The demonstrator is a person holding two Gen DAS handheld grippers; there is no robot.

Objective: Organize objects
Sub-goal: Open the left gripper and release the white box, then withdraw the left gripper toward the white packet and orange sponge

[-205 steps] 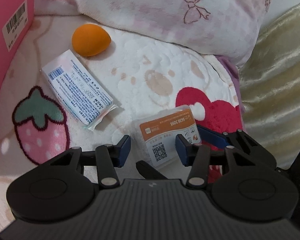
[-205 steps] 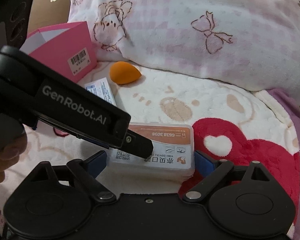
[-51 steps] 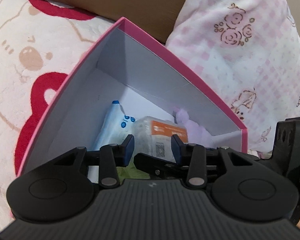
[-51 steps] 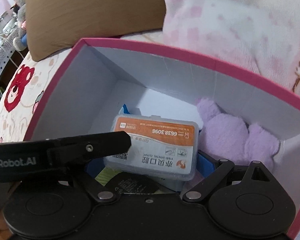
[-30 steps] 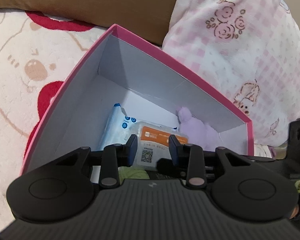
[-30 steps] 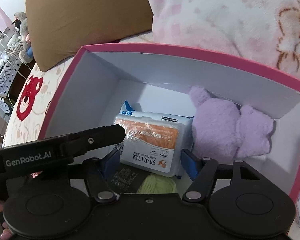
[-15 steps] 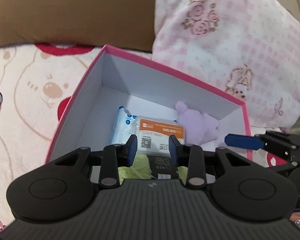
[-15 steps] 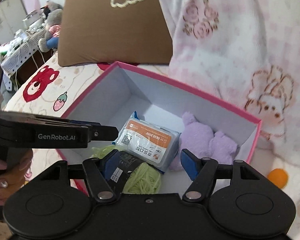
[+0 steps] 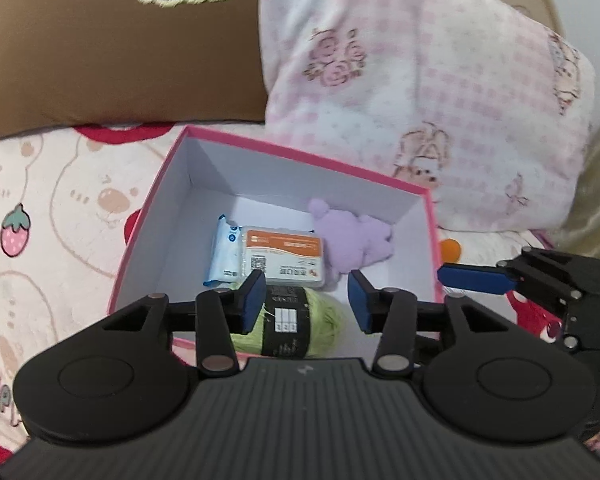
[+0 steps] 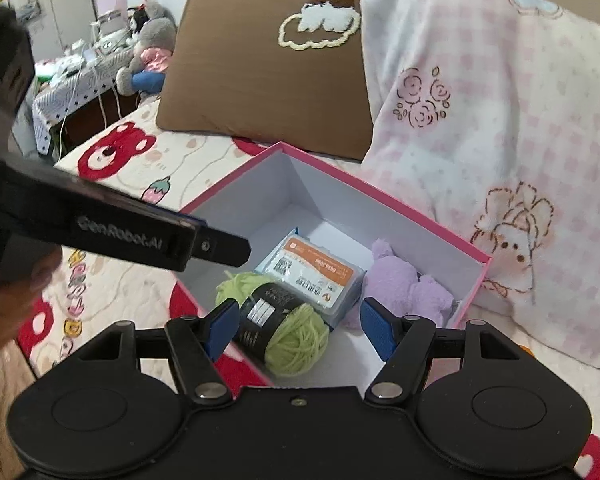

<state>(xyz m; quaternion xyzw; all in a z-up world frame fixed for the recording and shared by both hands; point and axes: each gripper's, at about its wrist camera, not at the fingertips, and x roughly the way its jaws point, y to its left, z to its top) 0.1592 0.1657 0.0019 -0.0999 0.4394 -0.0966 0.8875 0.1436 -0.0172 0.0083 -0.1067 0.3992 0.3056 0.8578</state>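
A pink box (image 9: pixel 148 216) (image 10: pixel 236 184) with a white inside sits on the bed. In it lie a clear case with an orange label (image 9: pixel 284 258) (image 10: pixel 316 270), a blue-and-white wipes pack (image 9: pixel 224 256), a purple plush toy (image 9: pixel 352 240) (image 10: pixel 404 284) and a green yarn ball with a black band (image 9: pixel 292 324) (image 10: pixel 284 328). My left gripper (image 9: pixel 306 304) hangs above the box's near end; its jaws are opening and hold nothing. My right gripper (image 10: pixel 300 330) stands open and empty above the box.
A brown pillow (image 9: pixel 112 44) (image 10: pixel 268 80) and a pink checked pillow (image 9: pixel 432 92) (image 10: pixel 492 120) lie behind the box. An orange sponge (image 9: pixel 450 250) peeks out right of the box. A cluttered side table (image 10: pixel 80 76) stands far left. A hand (image 10: pixel 4 304) holds the left gripper.
Both grippers rose and drew back from the box, leaving the orange-labelled case inside on the wipes pack. The left jaws have widened.
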